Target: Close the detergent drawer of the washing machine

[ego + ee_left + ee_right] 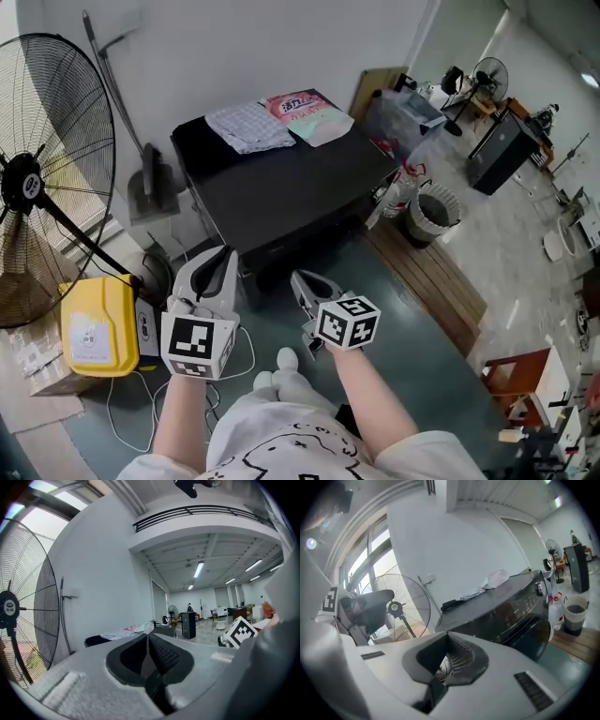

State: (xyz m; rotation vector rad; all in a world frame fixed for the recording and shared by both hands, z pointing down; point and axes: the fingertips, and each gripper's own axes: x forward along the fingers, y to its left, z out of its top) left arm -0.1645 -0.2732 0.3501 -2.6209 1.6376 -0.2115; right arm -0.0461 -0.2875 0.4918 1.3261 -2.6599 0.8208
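The black washing machine (281, 187) stands against the white wall, its top towards me. Its dark front panel and round door (520, 611) show in the right gripper view, and I see no drawer sticking out of it. My left gripper (223, 261) hovers just before the machine's front left corner, jaws together and empty (148, 637). Close to its right, my right gripper (302, 281) hangs in front of the machine's face, shut on nothing (447, 634). Neither gripper touches the machine.
A checked cloth (248, 125) and a pink detergent bag (309, 114) lie on the machine's top. A big floor fan (28, 178) and a yellow canister (98, 325) stand at the left. Right of the machine are a waste basket (433, 214) and a wooden platform (441, 281). Cables (122, 403) trail on the floor.
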